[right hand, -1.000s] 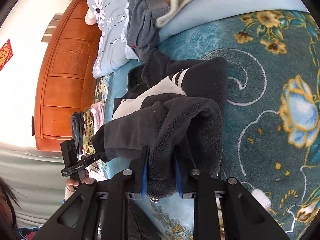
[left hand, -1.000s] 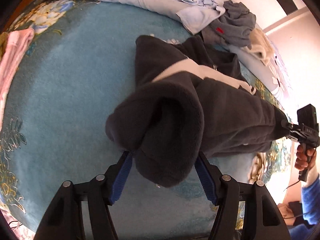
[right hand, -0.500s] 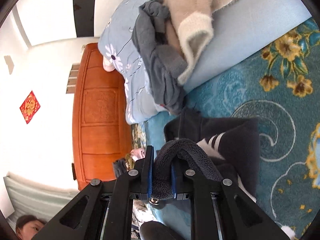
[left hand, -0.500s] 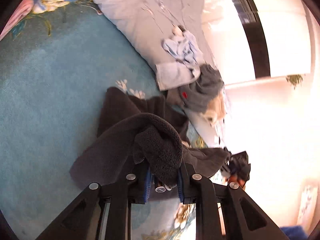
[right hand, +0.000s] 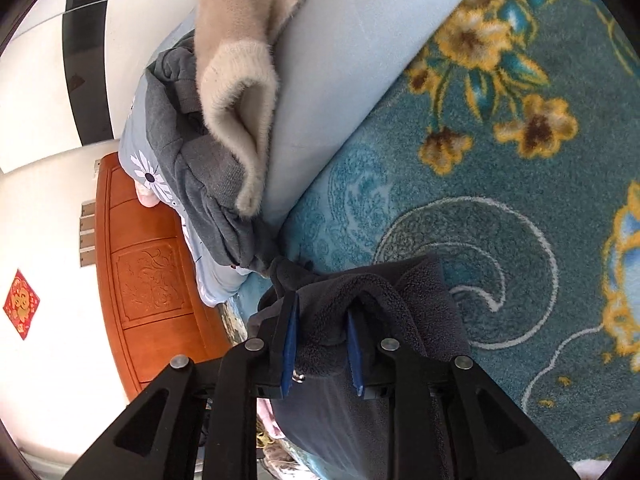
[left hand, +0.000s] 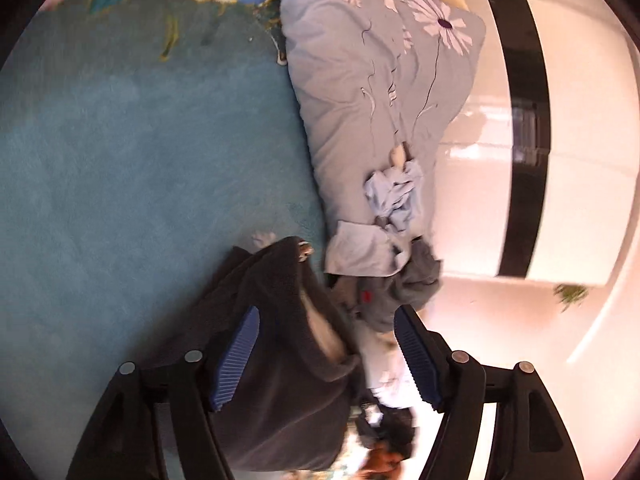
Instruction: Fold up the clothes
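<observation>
A dark grey fleece garment (left hand: 276, 380) with a white stripe lies folded on the teal floral blanket (left hand: 120, 160). My left gripper (left hand: 326, 356) is open, its blue pads spread wide above the fleece, holding nothing. My right gripper (right hand: 322, 344) is shut on a fold of the same fleece (right hand: 384, 304), pinched between its blue pads just above the blanket (right hand: 500, 200).
A pale blue flowered duvet (left hand: 372, 80) lies along the blanket's far side, with a light blue shirt (left hand: 394, 196), a grey sweater (right hand: 200, 176) and a cream fuzzy sweater (right hand: 240, 92) piled on it. An orange wooden headboard (right hand: 140, 276) stands behind.
My left gripper has let go of the fleece and opened wide. Both grippers carried the fleece edge forward over itself toward the duvet. The right gripper keeps its hold.
</observation>
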